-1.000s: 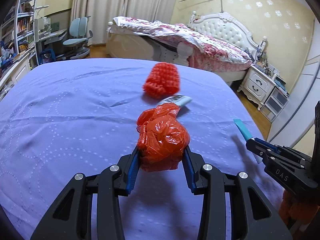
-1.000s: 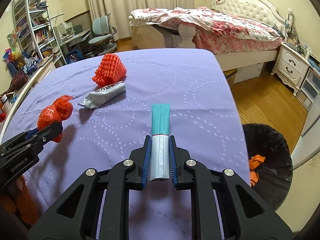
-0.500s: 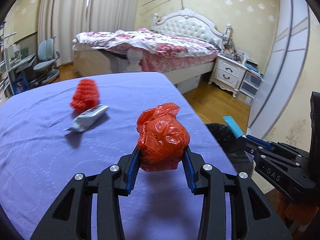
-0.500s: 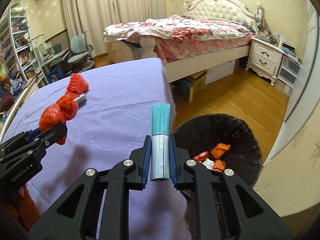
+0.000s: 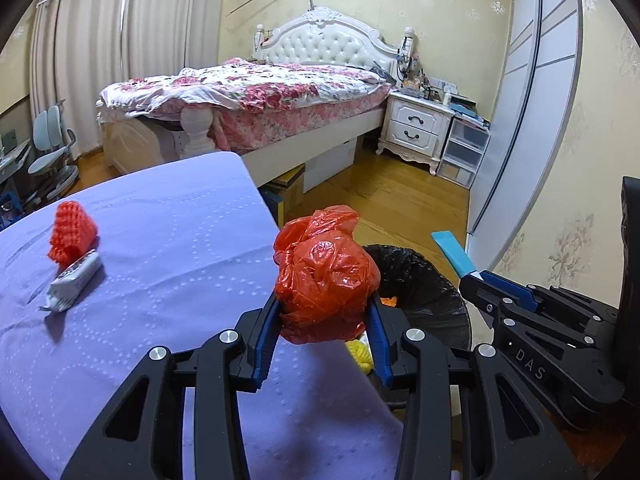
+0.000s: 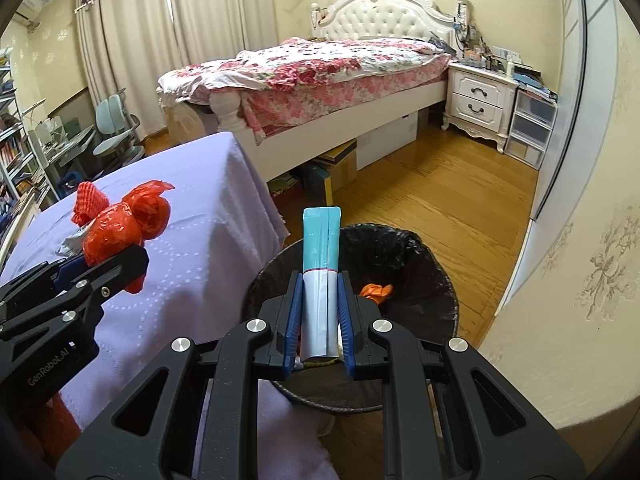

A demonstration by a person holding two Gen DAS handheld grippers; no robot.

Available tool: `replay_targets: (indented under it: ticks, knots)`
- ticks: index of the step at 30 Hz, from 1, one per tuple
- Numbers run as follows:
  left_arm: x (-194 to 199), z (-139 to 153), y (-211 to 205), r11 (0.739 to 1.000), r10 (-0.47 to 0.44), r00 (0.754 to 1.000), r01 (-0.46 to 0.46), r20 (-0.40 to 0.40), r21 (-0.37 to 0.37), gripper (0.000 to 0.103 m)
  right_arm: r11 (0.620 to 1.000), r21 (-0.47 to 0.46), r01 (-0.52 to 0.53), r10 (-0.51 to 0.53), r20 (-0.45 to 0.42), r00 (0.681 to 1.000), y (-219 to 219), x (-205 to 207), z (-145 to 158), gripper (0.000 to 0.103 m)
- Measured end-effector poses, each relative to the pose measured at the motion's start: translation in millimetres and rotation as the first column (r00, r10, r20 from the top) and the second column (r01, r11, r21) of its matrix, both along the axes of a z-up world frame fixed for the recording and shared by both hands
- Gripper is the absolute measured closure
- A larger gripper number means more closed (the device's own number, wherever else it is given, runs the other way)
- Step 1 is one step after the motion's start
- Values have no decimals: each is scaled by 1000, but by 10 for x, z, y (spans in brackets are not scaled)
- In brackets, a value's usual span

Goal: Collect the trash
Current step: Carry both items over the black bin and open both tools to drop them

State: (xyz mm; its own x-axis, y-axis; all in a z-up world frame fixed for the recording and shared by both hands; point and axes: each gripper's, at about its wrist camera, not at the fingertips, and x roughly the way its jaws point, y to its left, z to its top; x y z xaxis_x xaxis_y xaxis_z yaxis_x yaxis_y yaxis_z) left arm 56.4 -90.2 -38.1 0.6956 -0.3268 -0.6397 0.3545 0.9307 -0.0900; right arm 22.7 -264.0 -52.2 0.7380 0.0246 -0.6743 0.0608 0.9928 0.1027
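My left gripper [image 5: 324, 312] is shut on a crumpled red plastic bag [image 5: 326, 276], held over the right edge of the purple-covered table [image 5: 160, 264], beside the bin. My right gripper [image 6: 320, 292] is shut on a flat teal and white packet [image 6: 320, 264], which hangs over the black-lined trash bin [image 6: 424, 264]. The bin [image 5: 424, 276] holds orange and yellow scraps. A red foam net [image 5: 71, 232] and a white tube [image 5: 74, 280] lie on the table at the left. In the right wrist view the left gripper [image 6: 116, 256] with its red bag [image 6: 124, 220] shows at the left.
A bed with a floral quilt [image 5: 256, 92] stands behind the table, with boxes under it. A white nightstand [image 5: 416, 128] and plastic drawers [image 5: 464, 152] stand by the far wall. A sliding wardrobe door [image 5: 516, 120] runs along the right. Wooden floor [image 6: 440, 200] lies beyond the bin.
Both grippers have swung right from over the table to its right edge, each keeping its load. The trash bin has come into view under the right gripper.
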Motion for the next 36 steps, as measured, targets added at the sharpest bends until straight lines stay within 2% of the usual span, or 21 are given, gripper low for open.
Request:
replay_targets:
  ticks: [25, 28, 29, 31, 36]
  knots:
    - [269, -187, -537, 997, -37, 998, 39, -43, 63, 62, 996, 45, 73, -72, -32, 997, -451, 239, -204, 84]
    - [280, -201, -547, 997, -30, 998, 33, -49, 68, 57, 995, 48, 82, -81, -32, 996, -476, 246, -218, 82]
    - [285, -204, -546, 997, -27, 998, 31, -52, 68, 55, 995, 48, 86, -85, -34, 996, -483, 248, -227, 74]
    - [285, -205, -530, 998, -16, 999, 20, -52, 65, 41, 994, 45, 98, -97, -32, 995, -493, 249, -236, 66]
    - [293, -190, -493, 998, 7, 999, -4, -42, 65, 30, 990, 46, 132, -131, -31, 991, -539, 238, -251, 61]
